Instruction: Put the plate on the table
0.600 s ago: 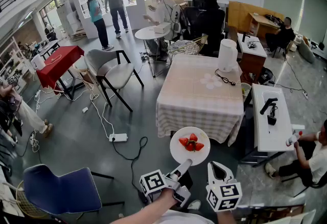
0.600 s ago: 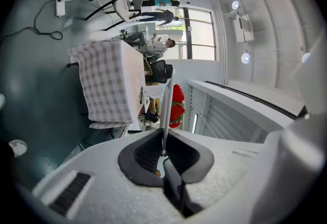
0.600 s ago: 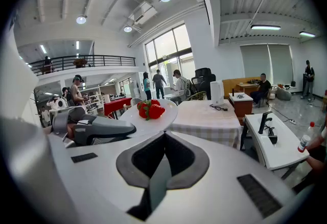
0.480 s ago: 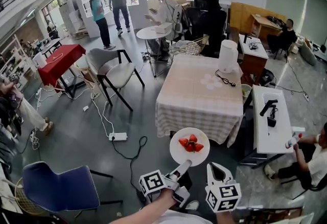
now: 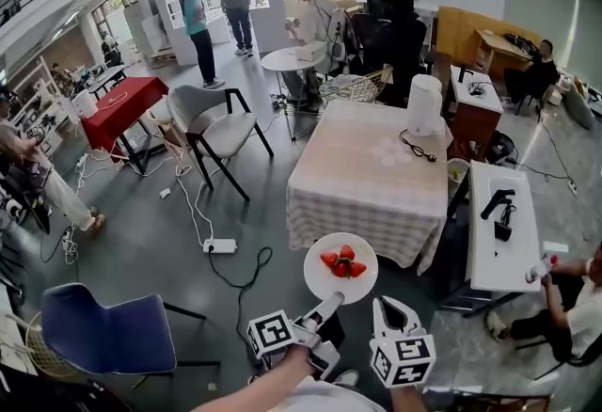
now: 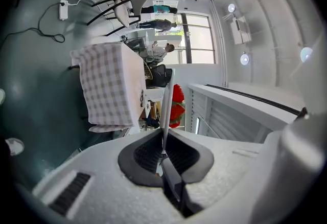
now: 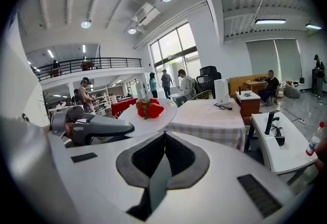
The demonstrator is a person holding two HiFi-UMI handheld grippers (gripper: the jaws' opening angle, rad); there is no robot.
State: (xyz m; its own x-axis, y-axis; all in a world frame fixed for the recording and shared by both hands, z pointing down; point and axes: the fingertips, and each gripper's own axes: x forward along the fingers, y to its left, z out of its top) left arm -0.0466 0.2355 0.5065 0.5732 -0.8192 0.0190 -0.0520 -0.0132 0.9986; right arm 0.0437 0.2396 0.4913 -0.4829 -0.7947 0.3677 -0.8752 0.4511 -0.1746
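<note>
A white plate with red strawberries is held in the air above the floor, short of the near edge of the checked-cloth table. My left gripper is shut on the plate's near rim. In the left gripper view the plate shows edge-on between the pads, with the strawberries to its right. My right gripper is shut and holds nothing, just right of the plate. In the right gripper view the plate floats ahead-left, in front of the table.
A white cylinder and a black cable lie at the table's far right. A long white side table stands to the right, a seated person beside it. A power strip with cables, a grey chair and a blue chair are to the left.
The plate and both grippers have drifted slightly left in the head view. The left gripper's hold on the rim is unchanged. The people in the background have moved a little.
</note>
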